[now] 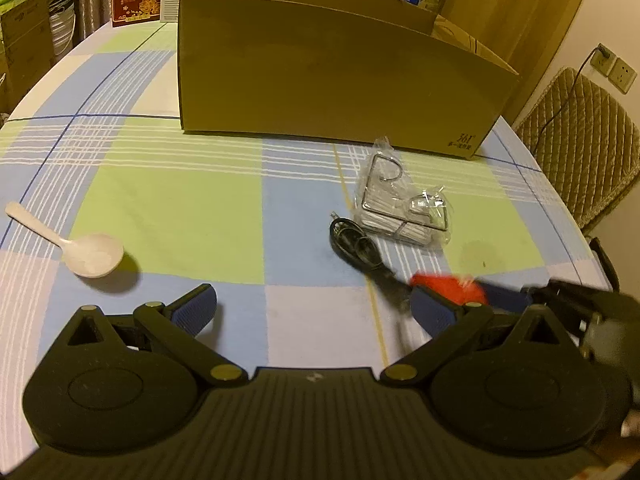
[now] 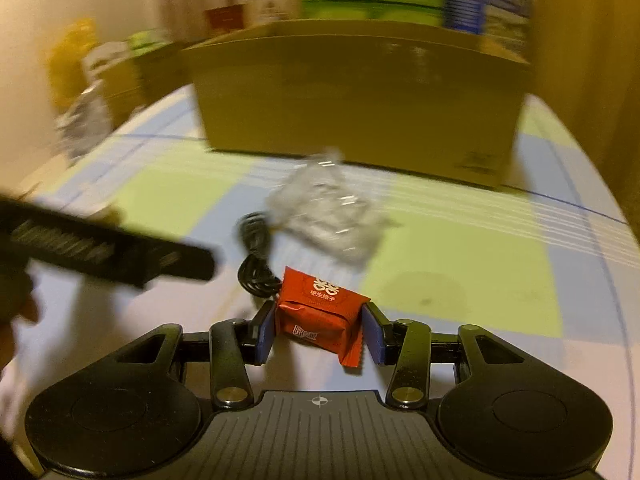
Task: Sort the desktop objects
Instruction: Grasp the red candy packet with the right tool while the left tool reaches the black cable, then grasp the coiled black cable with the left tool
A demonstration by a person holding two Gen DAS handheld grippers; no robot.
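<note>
We are holding a small red foil-wrapped candy packet with white characters (image 2: 320, 312) in the right gripper (image 2: 320, 334), its blue pads (image 2: 266, 332) pressing the packet's two sides just above the checked green-and-blue bench cloth (image 1: 172, 208); the left gripper (image 1: 316, 312) is hovering with its jaws spread wide and nothing between them. The right-wrist view is blurring heavily, so we are judging that the gripper is in quick motion, and the risks follow from that. The packet is sitting near the pad tips with its crimped tail hanging free, so a fast swing could be letting the slippery foil slide out short of the open brown cardboard box (image 1: 320, 80) at the back of the bench. The coiled black cable (image 2: 256, 268) is lying just beside the packet and could be snagging and dragging along. The clear plastic bag holding a wire rack (image 1: 404, 204) is lying between us and the box, so a low path could be sweeping it. The two grippers are working near each other and could be colliding. The white plastic spoon (image 1: 76, 248) is resting well apart to the left.
</note>
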